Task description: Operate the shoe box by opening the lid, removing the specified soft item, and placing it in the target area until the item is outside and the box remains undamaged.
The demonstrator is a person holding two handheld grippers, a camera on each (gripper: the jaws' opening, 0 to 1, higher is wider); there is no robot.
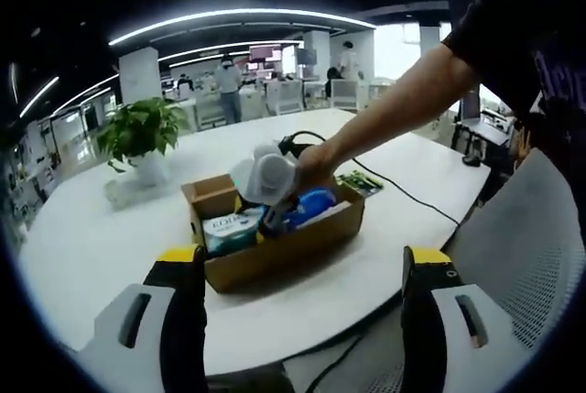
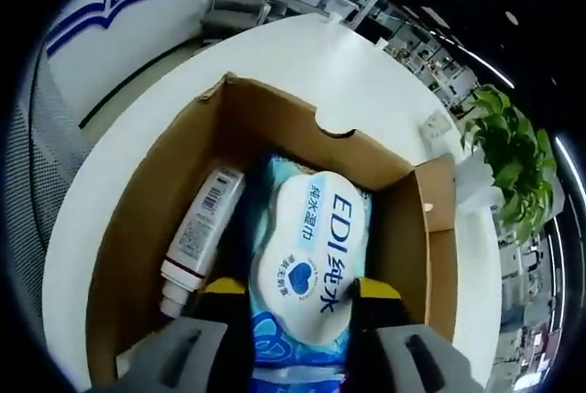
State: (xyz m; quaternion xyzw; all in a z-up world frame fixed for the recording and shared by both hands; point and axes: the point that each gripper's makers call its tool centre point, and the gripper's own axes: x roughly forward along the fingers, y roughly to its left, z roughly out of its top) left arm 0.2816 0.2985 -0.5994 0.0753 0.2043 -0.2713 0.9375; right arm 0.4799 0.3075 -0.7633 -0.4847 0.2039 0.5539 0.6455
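The right tongs point(image 2: 298, 306) reach into the open box point(image 2: 174, 219) on the desk point(image 2: 302, 63), clamped around the wipes pack point(image 2: 307, 246) beside a white bottle point(image 2: 197, 237). The left tongs point(image 1: 298, 269) hang released, well short of the box.

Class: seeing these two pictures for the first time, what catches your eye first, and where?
The open brown cardboard box on the round white table. Inside it, a blue-and-white pack of wet wipes sits between the right gripper's jaws, with a white tube lying beside it.
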